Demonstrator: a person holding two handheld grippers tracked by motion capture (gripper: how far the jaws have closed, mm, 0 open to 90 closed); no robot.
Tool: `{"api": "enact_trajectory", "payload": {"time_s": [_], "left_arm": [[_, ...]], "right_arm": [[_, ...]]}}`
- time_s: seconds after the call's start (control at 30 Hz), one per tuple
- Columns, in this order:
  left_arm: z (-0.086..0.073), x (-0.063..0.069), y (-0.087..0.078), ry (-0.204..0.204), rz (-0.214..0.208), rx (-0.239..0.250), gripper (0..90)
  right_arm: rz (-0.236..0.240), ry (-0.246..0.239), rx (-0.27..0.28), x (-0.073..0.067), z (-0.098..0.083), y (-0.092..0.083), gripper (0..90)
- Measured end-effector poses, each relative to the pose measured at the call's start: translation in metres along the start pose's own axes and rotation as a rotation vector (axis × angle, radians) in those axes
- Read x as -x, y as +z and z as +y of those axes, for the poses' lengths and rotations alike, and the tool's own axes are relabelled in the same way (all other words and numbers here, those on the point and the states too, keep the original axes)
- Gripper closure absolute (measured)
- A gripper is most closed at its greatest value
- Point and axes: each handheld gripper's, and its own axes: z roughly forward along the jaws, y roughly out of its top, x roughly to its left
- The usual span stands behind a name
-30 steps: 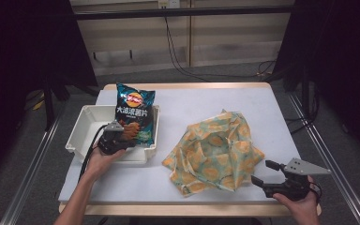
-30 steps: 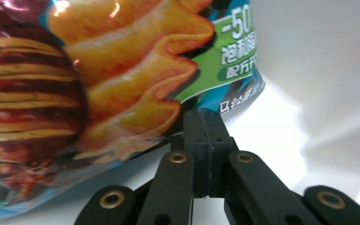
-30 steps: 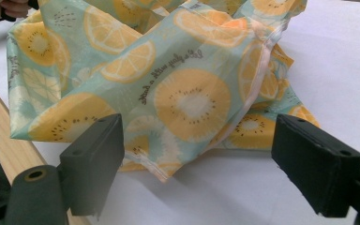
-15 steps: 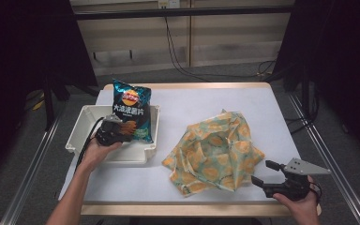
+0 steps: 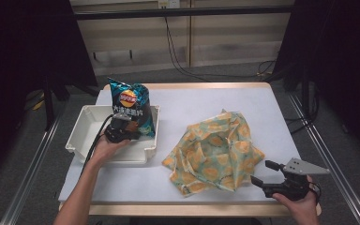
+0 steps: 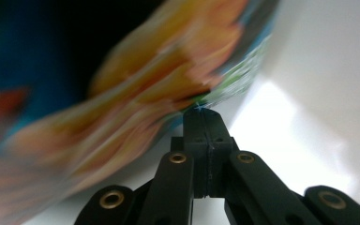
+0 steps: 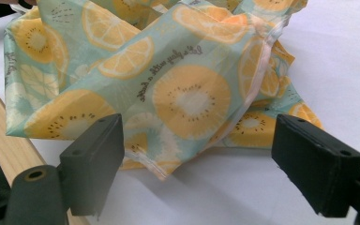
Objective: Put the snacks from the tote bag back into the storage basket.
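Across the whole scene stretches a white-topped table (image 5: 192, 101) with a pale wooden edge, seen from above. Between the two tongs, nearer the right-hand one, lies a crumpled cloth bag (image 5: 214, 151) in pale green printed with orange and kiwi slices. Just beyond the left tong sits a white rectangular tray (image 5: 82, 136), near the table's left side.

Standing upright at the tray's far right corner is a dark blue chip bag (image 5: 132, 107) with a yellow and red logo. The left tong (image 5: 130, 130) pinches the lower part of this bag; in the left gripper view its two black jaws are pressed together on the bag's edge, and the bag's print is blurred, with the white tray wall behind. A black cable (image 5: 95, 143) trails from this tong back along the person's left hand (image 5: 107, 146).

The right tong (image 5: 265, 172) rests at the near right edge of the table, held in the person's right hand (image 5: 298, 200), with a grey three-cornered plate (image 5: 304, 166) on top. Its jaws stand wide apart and hold nothing. In the right gripper view the fruit-print cloth lies just ahead of the spread jaws, apart from them.
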Motion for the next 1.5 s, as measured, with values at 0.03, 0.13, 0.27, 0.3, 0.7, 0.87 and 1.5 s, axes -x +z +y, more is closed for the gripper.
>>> {"api": "enact_trajectory", "payload": {"time_s": [0.03, 0.13, 0.27, 0.3, 0.7, 0.87, 1.5], "left_arm": [[0.0, 0.001, 0.001, -0.016, 0.002, 0.012, 90.0], [0.002, 0.0, 0.003, -0.011, -0.015, 0.02, 90.0], [0.007, 0.002, 0.005, -0.011, -0.01, 0.041, 90.0], [0.008, 0.002, 0.006, -0.01, -0.005, 0.044, 90.0], [0.007, 0.006, 0.006, -0.018, -0.007, 0.065, 90.0], [0.006, 0.009, 0.001, -0.006, -0.009, 0.087, 90.0], [-0.013, 0.043, -0.05, -0.004, -0.015, 0.334, 66.1]], "right_arm": [[-0.004, 0.002, 0.002, 0.0, 0.0, 0.0, 17.2], [-0.001, 0.001, -0.002, 0.0, -0.001, -0.001, 17.2], [0.001, 0.007, -0.004, -0.001, -0.001, 0.0, 17.2], [0.0, 0.005, -0.005, -0.001, -0.001, 0.001, 17.2], [0.004, 0.0, -0.003, -0.001, -0.001, 0.0, 17.2], [0.005, -0.003, -0.001, -0.001, -0.001, -0.001, 17.2], [-0.007, 0.0, 0.004, -0.002, -0.001, -0.003, 17.0]]}}
